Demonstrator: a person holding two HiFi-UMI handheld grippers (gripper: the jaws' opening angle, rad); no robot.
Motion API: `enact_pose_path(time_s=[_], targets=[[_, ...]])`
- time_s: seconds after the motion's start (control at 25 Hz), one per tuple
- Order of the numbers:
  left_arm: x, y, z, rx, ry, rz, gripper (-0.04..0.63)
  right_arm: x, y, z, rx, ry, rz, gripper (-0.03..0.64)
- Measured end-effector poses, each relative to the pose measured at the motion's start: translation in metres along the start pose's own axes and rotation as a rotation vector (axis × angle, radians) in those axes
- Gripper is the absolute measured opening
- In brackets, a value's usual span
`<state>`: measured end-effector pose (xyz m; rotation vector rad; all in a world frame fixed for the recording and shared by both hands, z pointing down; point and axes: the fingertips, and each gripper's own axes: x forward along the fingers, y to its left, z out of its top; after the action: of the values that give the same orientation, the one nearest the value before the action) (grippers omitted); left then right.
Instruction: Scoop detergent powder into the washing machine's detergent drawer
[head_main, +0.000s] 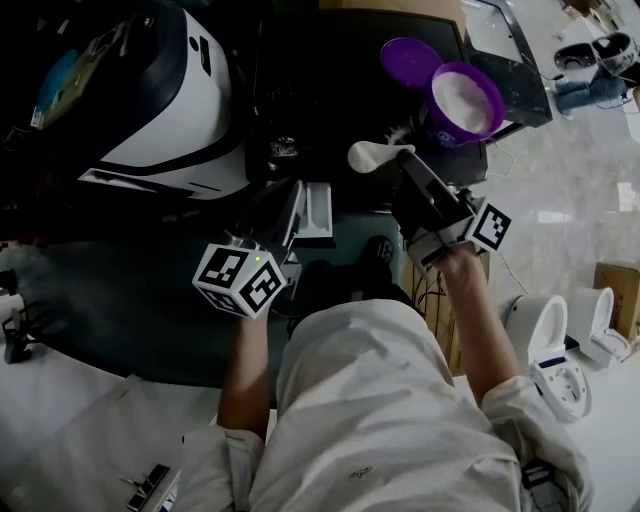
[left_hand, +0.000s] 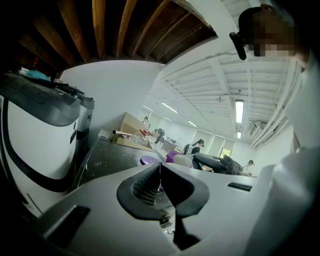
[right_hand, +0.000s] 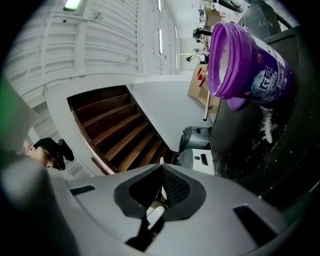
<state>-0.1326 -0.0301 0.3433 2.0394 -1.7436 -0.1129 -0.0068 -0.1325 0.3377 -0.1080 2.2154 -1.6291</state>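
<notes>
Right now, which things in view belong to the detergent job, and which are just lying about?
In the job: scoop, held in the right gripper; open detergent tub; detergent drawer; washing machine.

Lying about: purple lid; cardboard box; white appliances on the floor.

No text, brand or number can be read with certainty. The purple detergent tub carries a label on its side with white characters, too blurred to read. The marker cube just below the tub and the marker cube further to the tub's lower left show black-and-white square patterns only, without letters or digits.
</notes>
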Motion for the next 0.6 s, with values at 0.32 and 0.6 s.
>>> enact_pose_path(time_s=[0.32,0.6], targets=[[-0.028,0.027,-0.009,-0.012,0.009,-0.01,0.02,0.008,-0.013,-0.049,0.004,0.02,-0.038,0.012],[-0.039,0.04,-0.021,-0.015,0.04,-0.049,0.02,0.006,-0.029,-0.08,-0.024,0.018,-0.092,0.012]])
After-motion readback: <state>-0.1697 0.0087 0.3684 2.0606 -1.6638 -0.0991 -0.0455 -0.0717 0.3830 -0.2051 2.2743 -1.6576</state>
